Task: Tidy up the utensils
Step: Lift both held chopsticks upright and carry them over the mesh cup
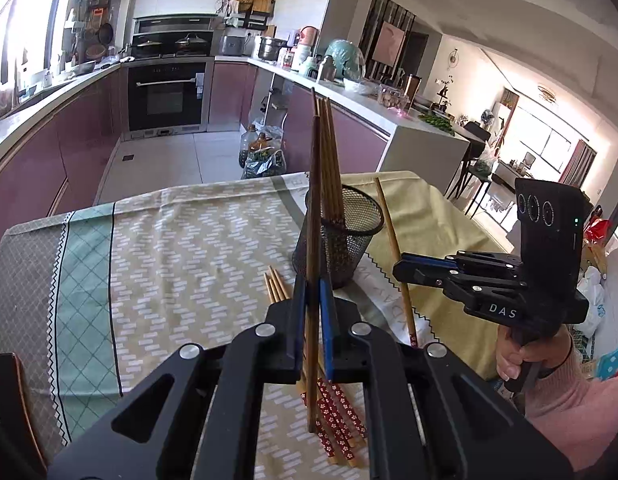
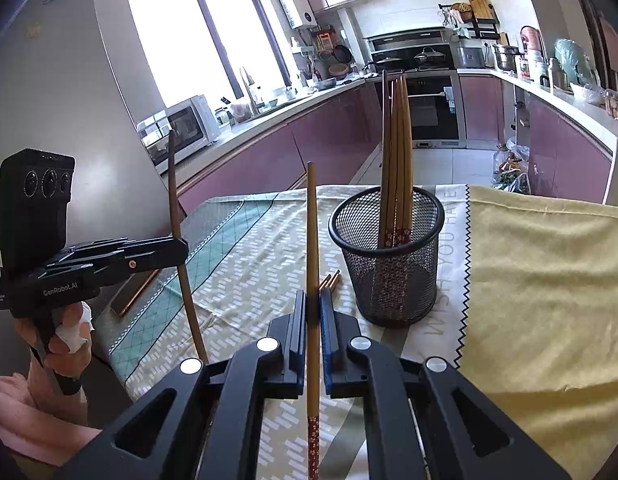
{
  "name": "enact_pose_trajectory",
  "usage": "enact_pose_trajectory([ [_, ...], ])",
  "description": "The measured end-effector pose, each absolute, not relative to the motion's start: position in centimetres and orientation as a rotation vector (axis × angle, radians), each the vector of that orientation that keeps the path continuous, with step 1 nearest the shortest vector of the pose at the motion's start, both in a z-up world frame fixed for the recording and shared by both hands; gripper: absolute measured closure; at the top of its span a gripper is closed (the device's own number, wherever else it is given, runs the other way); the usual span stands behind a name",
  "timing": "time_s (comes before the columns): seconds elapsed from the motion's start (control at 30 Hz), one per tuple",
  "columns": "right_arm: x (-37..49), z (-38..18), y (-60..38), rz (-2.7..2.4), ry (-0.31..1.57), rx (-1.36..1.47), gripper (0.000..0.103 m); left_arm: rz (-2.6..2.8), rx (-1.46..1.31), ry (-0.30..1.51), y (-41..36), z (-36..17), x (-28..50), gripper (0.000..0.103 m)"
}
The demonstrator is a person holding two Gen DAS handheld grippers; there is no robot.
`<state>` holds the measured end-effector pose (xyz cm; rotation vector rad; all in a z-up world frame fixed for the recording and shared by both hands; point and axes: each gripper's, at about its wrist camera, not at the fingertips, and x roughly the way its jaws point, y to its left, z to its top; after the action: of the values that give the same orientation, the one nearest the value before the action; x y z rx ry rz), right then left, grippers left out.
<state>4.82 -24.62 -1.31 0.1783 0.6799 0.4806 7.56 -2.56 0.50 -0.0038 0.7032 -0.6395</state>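
The left gripper (image 1: 312, 300) stands nearly closed, its blue pads pinching a dark chopstick (image 1: 313, 216) low on the shaft, so that most of the stick rises upright above the jaws. Below it, toward the near edge of the table (image 1: 89, 264), a bundle of loose chopsticks (image 1: 337, 420) with red flowered ends lies flat on the patterned cloth. A little right, near the table's middle, the mesh cup (image 2: 387, 264) already holds several chopsticks (image 2: 397, 152) standing on end, flowered ends down. Furthest right, the right gripper (image 2: 313, 312) is likewise almost shut on a pale chopstick (image 2: 312, 240), gripped nearer its flowered end.

The sticks look light, stiff and smooth (probably lacquered wood, so somewhat slippery), and a thin round shaft is likely to swivel between flat pads. A hold near the thicker decorated end seems the safer choice, since it should keep the stick steady as it goes into the cup.
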Motion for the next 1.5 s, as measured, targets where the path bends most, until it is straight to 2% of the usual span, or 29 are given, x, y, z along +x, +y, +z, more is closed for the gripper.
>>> enact_pose_trajectory([
  [0.33, 4.7, 1.2, -26.3, 0.487, 0.581, 0.202, 0.097, -0.67, -0.033, 0.605, -2.8, 4.3, 7.0, 0.096],
  [1.07, 6.9, 9.5, -28.4, 0.43, 0.373, 0.138, 0.097, -0.666, -0.038, 0.445, -7.9, 11.2, 11.4, 0.096],
  [1.27, 8.8, 8.7, -28.8, 0.399, 0.406, 0.131, 0.097, -0.644, 0.009, 0.474, -10.1, 10.5, 13.3, 0.096],
  [1.5, 11.0, 6.1, -27.9, 0.401, 0.535, 0.087, 0.097, -0.654, 0.103, 0.605, -12.3, 6.4, 15.9, 0.096],
])
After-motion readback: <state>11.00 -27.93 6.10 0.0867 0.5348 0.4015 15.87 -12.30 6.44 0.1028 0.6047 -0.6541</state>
